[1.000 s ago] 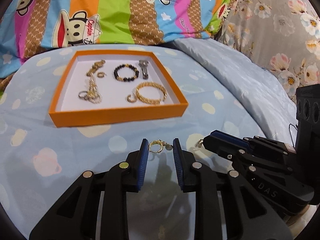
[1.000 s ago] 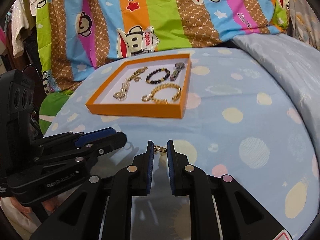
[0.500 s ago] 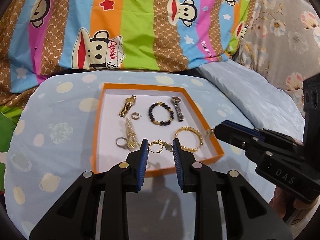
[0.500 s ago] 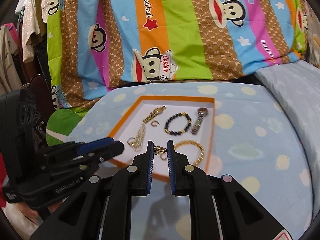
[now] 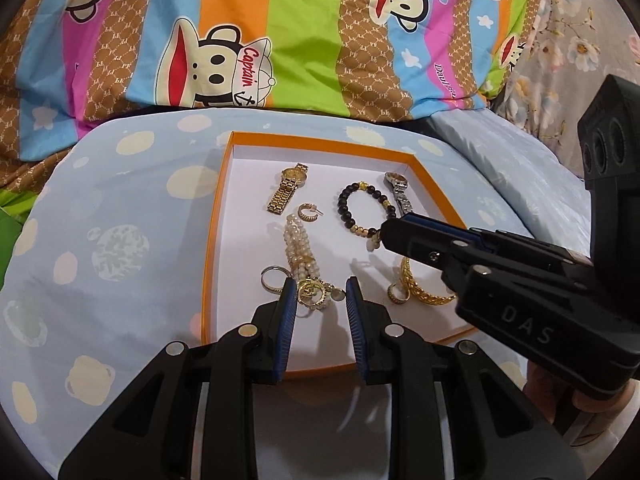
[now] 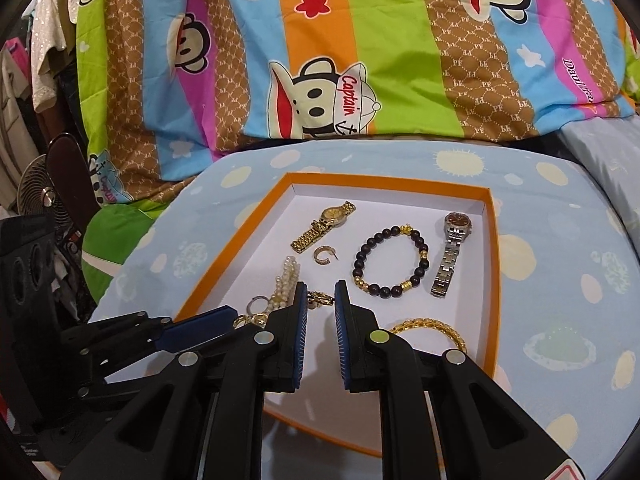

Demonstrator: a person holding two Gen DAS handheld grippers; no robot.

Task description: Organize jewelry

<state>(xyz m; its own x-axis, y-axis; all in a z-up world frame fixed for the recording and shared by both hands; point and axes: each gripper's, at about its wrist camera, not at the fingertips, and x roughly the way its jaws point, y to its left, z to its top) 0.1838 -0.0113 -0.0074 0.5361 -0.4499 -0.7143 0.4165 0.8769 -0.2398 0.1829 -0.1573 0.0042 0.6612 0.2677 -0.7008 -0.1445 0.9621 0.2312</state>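
Left wrist view: left gripper [image 5: 320, 294] pinches an earring [image 5: 311, 293], right gripper [image 6: 321, 299] another [image 6: 320, 298], over the tray [image 5: 320, 146]; next, release inside.

a pale blue spotted bedsheet [image 5: 120, 216] meets a striped cartoon-monkey quilt [image 6: 320, 60] behind.

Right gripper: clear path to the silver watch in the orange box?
Probably not yet: the right gripper is shut on a small gold piece. Nothing blocks the silver watch itself.
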